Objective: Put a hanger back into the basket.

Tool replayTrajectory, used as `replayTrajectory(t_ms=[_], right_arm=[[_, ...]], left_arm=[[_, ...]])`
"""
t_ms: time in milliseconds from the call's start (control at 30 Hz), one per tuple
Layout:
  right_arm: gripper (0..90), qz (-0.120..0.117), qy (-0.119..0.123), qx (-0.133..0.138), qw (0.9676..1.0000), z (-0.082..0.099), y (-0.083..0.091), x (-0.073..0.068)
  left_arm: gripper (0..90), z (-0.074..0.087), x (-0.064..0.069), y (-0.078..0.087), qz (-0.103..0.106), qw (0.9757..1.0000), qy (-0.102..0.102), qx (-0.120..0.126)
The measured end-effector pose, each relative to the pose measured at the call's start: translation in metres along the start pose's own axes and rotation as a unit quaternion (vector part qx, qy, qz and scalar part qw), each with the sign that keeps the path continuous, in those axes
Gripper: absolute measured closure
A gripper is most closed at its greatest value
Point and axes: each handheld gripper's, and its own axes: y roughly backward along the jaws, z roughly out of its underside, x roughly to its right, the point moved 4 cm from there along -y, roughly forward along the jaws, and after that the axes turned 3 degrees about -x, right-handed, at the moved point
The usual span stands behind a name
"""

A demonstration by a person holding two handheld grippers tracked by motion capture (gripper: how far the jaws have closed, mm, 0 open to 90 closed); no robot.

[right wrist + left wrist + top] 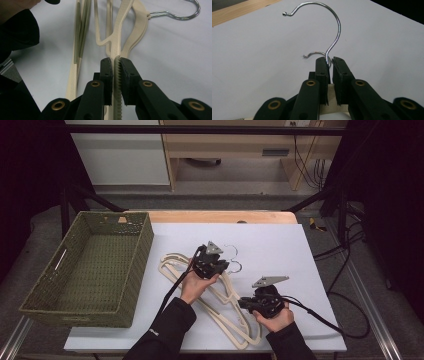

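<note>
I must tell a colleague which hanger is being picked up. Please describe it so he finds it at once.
Find the white mat right of the green woven basket, where cream plastic hangers lie stacked. The held hanger is the one with its chrome wire hook in the left claw and its ribbed shoulder in the right claw.

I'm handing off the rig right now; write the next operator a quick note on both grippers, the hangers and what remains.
Left gripper: shut on the top hanger's neck at the base of its metal hook.
Right gripper: shut on the ridged arm of a cream hanger.
Hangers: stacked on the white table, hooks pointing away from the person, beside the green woven basket.
Done: one hanger looks gripped at hook end and arm.
Left: probably lift it into the basket, which holds no hanger yet, then the rest.
</note>
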Motion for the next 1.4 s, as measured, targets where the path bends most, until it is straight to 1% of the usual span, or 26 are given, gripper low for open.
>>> replayTrajectory(t_ms=[133,200,233,333,367,400,433,467,500,633,733,800,833,900,933,967,1033,1067,1100,1133,1167,1200,1233,1300,1333,1400], right_arm=[[80.1,-0.006,0.006,-0.005,1.0000,0.001,0.000,0.000],[76.6,-0.017,0.003,-0.003,0.9999,0.000,0.001,-0.001],[71.8,-0.033,0.006,0.001,0.9994,-0.001,0.002,-0.003],[65.2,-0.040,0.012,0.009,0.9991,-0.004,0.002,-0.005],[57.1,-0.039,0.016,0.027,0.9988,-0.010,0.003,-0.008],[53.7,-0.038,0.024,0.043,0.9980,-0.014,0.003,-0.009],[53.7,-0.038,0.024,0.043,0.9980,-0.014,0.003,-0.009],[53.8,-0.045,0.034,0.066,0.9962,-0.023,0.003,-0.011],[55.0,-0.048,0.038,0.071,0.9956,-0.027,0.002,-0.012],[62.4,-0.040,0.036,0.062,0.9966,-0.040,-0.011,-0.012],[80.2,-0.067,0.025,0.045,0.9965,-0.045,-0.020,-0.012],[81.4,-0.085,0.008,0.036,0.9957,-0.046,-0.022,-0.013],[81.4,-0.085,0.008,0.036,0.9957,-0.046,-0.022,-0.013],[83.6,-0.090,0.001,0.038,0.9952,-0.046,-0.019,-0.013],[84.6,-0.095,-0.001,0.042,0.9946,-0.046,-0.018,-0.014],[84.6,-0.095,-0.001,0.042,0.9946,-0.046,-0.018,-0.014],[86.9,-0.109,0.004,0.052,0.9926,-0.047,-0.011,-0.017],[86.9,-0.109,0.004,0.052,0.9926,-0.047,-0.011,-0.017],[87.0,-0.111,0.011,0.054,0.9923,-0.046,-0.005,-0.018],[87.0,-0.111,0.011,0.054,0.9923,-0.046,-0.005,-0.018],[87.1,-0.108,0.019,0.053,0.9925,-0.045,-0.001,-0.019],[87.1,-0.108,0.019,0.053,0.9925,-0.045,-0.001,-0.019],[87.1,-0.115,0.028,0.052,0.9916,-0.044,0.005,-0.021],[87.1,-0.122,0.033,0.053,0.9906,-0.044,0.007,-0.022],[87.2,-0.141,0.050,0.058,0.9870,-0.044,0.013,-0.025],[87.1,-0.150,0.056,0.060,0.9853,-0.043,0.016,-0.027]], left_arm=[[82.8,0.000,0.004,0.008,-0.009,0.9999,-0.006,0.011],[82.8,0.001,0.007,0.014,-0.015,0.9996,-0.013,0.022],[82.8,0.003,0.011,0.021,-0.018,0.9993,-0.016,0.031],[82.8,0.004,0.014,0.027,-0.019,0.9990,-0.017,0.038],[82.8,0.005,0.019,0.033,-0.020,0.9986,-0.020,0.044],[82.8,0.005,0.020,0.036,-0.021,0.9985,-0.025,0.045],[82.8,0.005,0.020,0.036,-0.021,0.9985,-0.025,0.045],[82.8,0.006,0.022,0.042,-0.022,0.9983,-0.029,0.045],[82.8,0.007,0.023,0.044,-0.021,0.9982,-0.030,0.047],[82.6,0.008,0.027,0.048,-0.007,0.9980,-0.028,0.056],[81.0,0.010,0.027,0.050,-0.001,0.9979,-0.030,0.058],[76.5,0.010,0.027,0.052,0.004,0.9978,-0.032,0.058],[76.5,0.010,0.027,0.054,0.006,0.9975,-0.032,0.062],[65.1,0.010,0.027,0.062,0.009,0.9971,-0.036,0.067],[60.5,0.011,0.027,0.072,0.013,0.9965,-0.035,0.075],[54.5,0.011,0.027,0.072,0.013,0.9965,-0.035,0.075],[42.5,0.013,0.023,0.092,0.005,0.9963,-0.032,0.080],[39.1,0.013,0.023,0.092,0.005,0.9963,-0.032,0.080],[34.6,0.016,0.017,0.108,-0.007,0.9952,-0.033,0.092],[30.5,0.016,0.017,0.108,-0.007,0.9952,-0.033,0.092],[28.1,0.021,0.012,0.124,-0.002,0.9948,-0.029,0.098],[26.4,0.021,0.012,0.124,-0.002,0.9948,-0.029,0.098],[24.0,0.029,0.009,0.138,0.002,0.9948,-0.034,0.096],[22.4,0.034,0.008,0.144,0.002,0.9949,-0.037,0.093],[19.8,0.039,0.008,0.148,0.002,0.9952,-0.039,0.090],[18.2,0.049,0.008,0.155,0.010,0.9957,-0.040,0.083]])
